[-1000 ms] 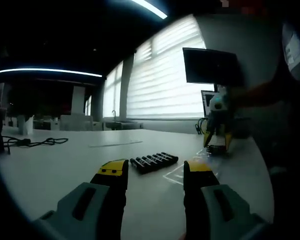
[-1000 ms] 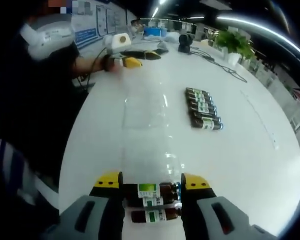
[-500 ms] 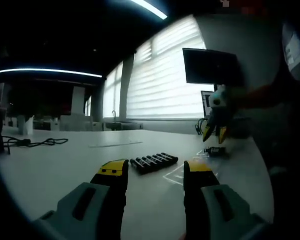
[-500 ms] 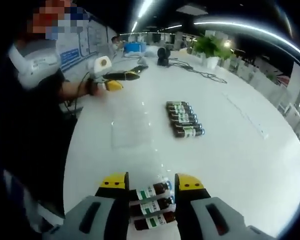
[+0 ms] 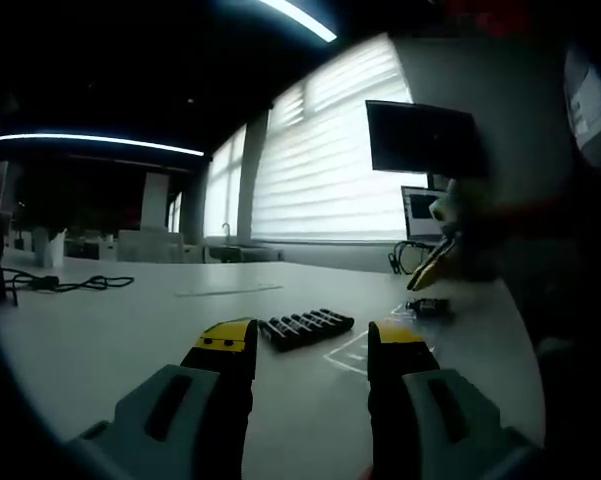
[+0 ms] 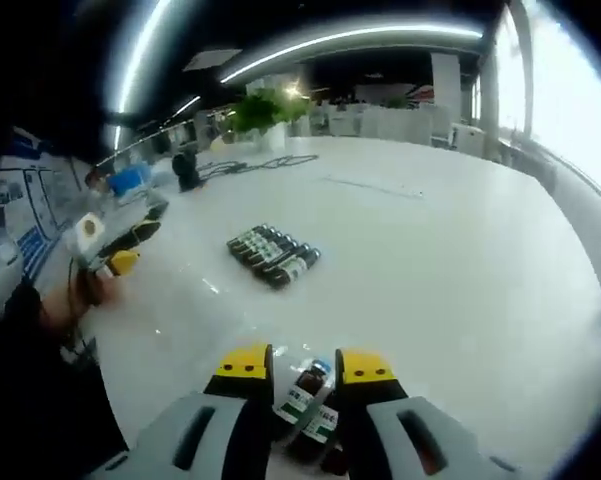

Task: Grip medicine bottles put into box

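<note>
The white table (image 6: 460,260) is carrying a row of medicine bottles (image 6: 273,256) at eleven o'clock in the right gripper view. The right gripper (image 6: 305,366) is clamping a small bottle (image 6: 306,385). The left gripper (image 5: 310,340) is waiting with jaws apart. Glass: probably light, slippery, fragile; grip mid-body.
</note>
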Tool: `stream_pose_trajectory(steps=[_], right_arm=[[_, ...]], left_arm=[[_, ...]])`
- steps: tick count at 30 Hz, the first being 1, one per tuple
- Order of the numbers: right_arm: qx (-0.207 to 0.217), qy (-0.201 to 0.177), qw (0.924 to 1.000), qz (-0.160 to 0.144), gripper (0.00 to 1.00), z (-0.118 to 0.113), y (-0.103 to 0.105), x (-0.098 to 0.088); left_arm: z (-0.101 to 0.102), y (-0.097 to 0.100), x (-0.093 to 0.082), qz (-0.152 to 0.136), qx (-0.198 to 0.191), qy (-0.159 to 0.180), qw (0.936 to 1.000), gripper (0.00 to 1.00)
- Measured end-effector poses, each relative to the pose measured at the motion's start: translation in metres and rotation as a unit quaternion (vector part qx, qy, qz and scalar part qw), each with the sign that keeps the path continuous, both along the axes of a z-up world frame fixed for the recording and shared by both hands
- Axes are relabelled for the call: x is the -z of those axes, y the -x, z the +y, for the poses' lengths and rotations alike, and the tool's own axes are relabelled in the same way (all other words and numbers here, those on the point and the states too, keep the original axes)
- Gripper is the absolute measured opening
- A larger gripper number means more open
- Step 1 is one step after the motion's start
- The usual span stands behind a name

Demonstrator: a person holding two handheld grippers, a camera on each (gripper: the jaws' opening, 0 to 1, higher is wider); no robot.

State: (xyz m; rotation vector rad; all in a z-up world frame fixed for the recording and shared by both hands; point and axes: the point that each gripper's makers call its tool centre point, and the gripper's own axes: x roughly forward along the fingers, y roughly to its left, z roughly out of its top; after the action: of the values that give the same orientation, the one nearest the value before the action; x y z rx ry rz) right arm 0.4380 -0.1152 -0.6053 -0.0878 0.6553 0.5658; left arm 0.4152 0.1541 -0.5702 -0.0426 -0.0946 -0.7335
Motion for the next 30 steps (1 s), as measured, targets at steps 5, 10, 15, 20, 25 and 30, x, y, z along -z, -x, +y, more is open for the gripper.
stream_pose_trajectory(steps=[5, 10, 15, 20, 25, 30], right_arm=[[0.075, -0.029, 0.9967, -0.014, 0.15, -0.008, 0.0, -0.005], [0.13, -0.022, 0.9909, -0.028, 0.13, -0.006, 0.014, 0.003], [0.167, -0.02, 0.9849, -0.041, 0.09, -0.003, 0.026, 0.007], [0.191, -0.004, 0.9796, -0.063, 0.06, -0.011, 0.029, 0.003], [0.191, 0.003, 0.9798, -0.061, 0.06, -0.007, 0.026, 0.01], [0.203, -0.005, 0.9777, -0.053, 0.06, -0.006, 0.027, 0.014]], left_arm=[[0.0, 0.0, -0.001, 0.0, 0.002, 0.003, 1.0, 0.37], [0.002, 0.0, -0.002, 0.001, 0.0, 0.01, 0.9999, 0.37], [0.001, 0.0, -0.002, 0.002, 0.002, 0.01, 0.9999, 0.37], [0.002, 0.0, -0.002, 0.003, 0.002, 0.013, 0.9999, 0.37], [0.002, 0.0, -0.002, 0.003, 0.002, 0.014, 0.9999, 0.37], [0.004, -0.001, -0.002, 0.004, 0.0, 0.016, 0.9999, 0.37]])
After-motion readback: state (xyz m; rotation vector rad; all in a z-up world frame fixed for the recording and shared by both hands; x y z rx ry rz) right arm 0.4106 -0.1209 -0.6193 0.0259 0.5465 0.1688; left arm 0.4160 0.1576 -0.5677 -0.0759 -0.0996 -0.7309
